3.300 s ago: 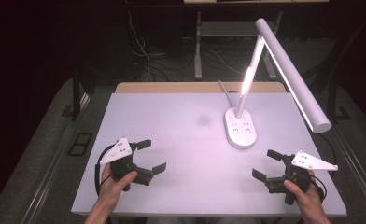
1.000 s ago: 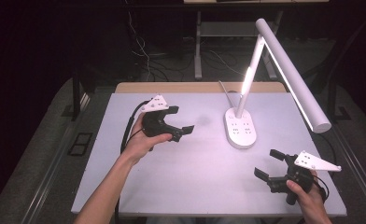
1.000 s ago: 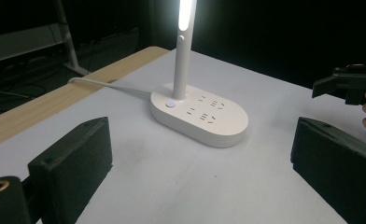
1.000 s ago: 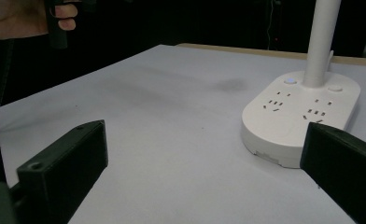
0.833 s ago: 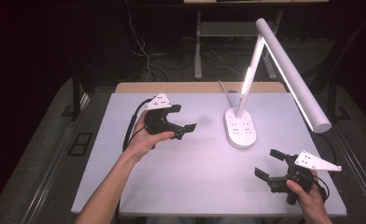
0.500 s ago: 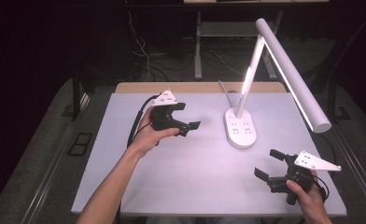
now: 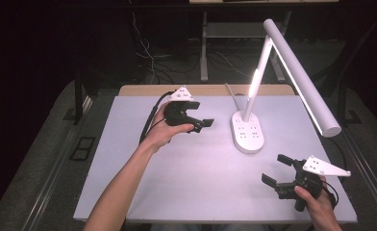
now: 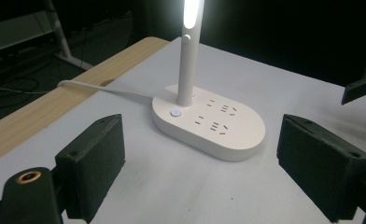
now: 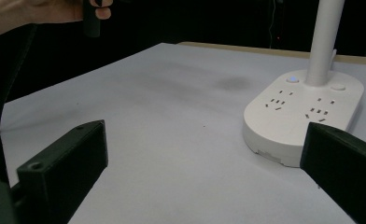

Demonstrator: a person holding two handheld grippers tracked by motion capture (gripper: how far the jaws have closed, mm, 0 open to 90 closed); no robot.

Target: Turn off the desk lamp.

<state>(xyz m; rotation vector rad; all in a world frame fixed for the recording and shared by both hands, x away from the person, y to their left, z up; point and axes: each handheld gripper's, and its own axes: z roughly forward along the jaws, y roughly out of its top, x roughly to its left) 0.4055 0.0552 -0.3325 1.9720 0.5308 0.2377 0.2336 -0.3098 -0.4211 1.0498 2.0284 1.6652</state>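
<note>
Nearest to me, my right gripper (image 7: 280, 169) hangs over the near right corner of the table (image 7: 129, 192), close to the front edge, with its jaws spread wide and nothing between them. In the right gripper view the lamp base (image 9: 302, 114) sits beyond the right jaw, with bare white surface reaching left to the table's edge.

The middle of the table is open ground; I see a wide bare stretch between the two grippers and along the whole near left side.

Farther off, my left gripper (image 7: 202, 118) is held above the far half of the table, left of the lamp (image 7: 292, 72), jaws apart and empty. In the left gripper view the base (image 8: 209, 121) lies framed between the jaws but apart from them, its cord (image 8: 102, 87) running off toward the wooden far edge (image 8: 45, 109).

The lamp's lit arm (image 7: 299, 77) overhangs the right side.
</note>
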